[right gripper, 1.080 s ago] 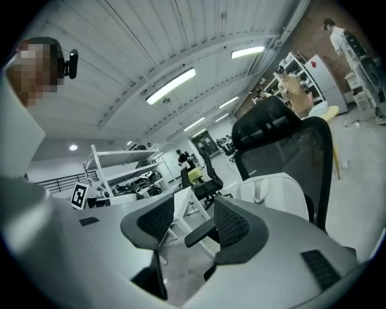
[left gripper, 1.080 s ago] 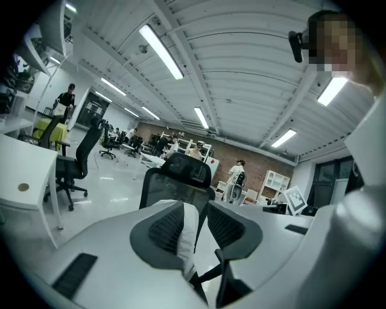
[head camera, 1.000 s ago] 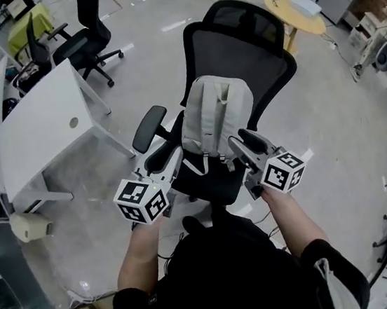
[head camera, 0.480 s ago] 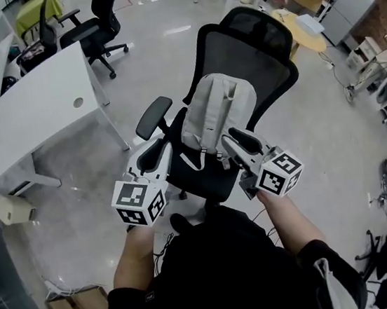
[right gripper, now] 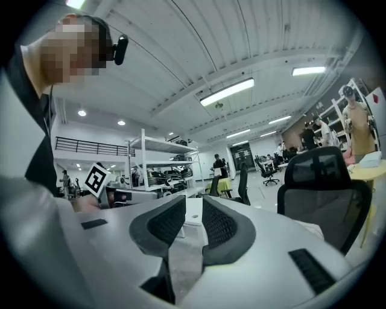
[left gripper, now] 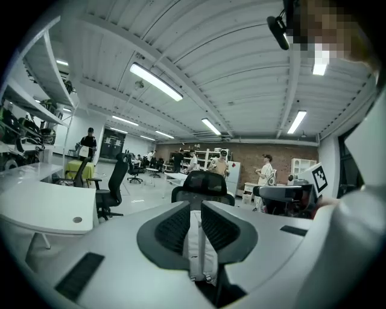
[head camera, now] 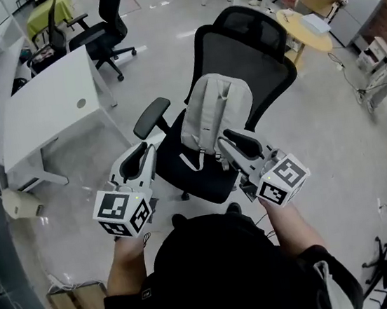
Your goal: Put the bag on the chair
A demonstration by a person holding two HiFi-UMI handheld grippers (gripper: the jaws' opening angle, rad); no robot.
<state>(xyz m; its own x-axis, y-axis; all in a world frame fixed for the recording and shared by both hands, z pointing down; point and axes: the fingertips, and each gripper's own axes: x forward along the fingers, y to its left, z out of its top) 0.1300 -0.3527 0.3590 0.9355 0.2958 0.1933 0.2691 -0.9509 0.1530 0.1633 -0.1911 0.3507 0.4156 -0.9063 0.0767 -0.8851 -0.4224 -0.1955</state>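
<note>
Against chair backrest, bag upright, top up

The bag stands on the seat of the chair, leaning upright against its backrest, with the chair's left armrest just to the left of the bag. To the left of the chair stands a desk, and a second chair stands behind that desk's far end. Behind the chair and to its right is a round table.
</note>
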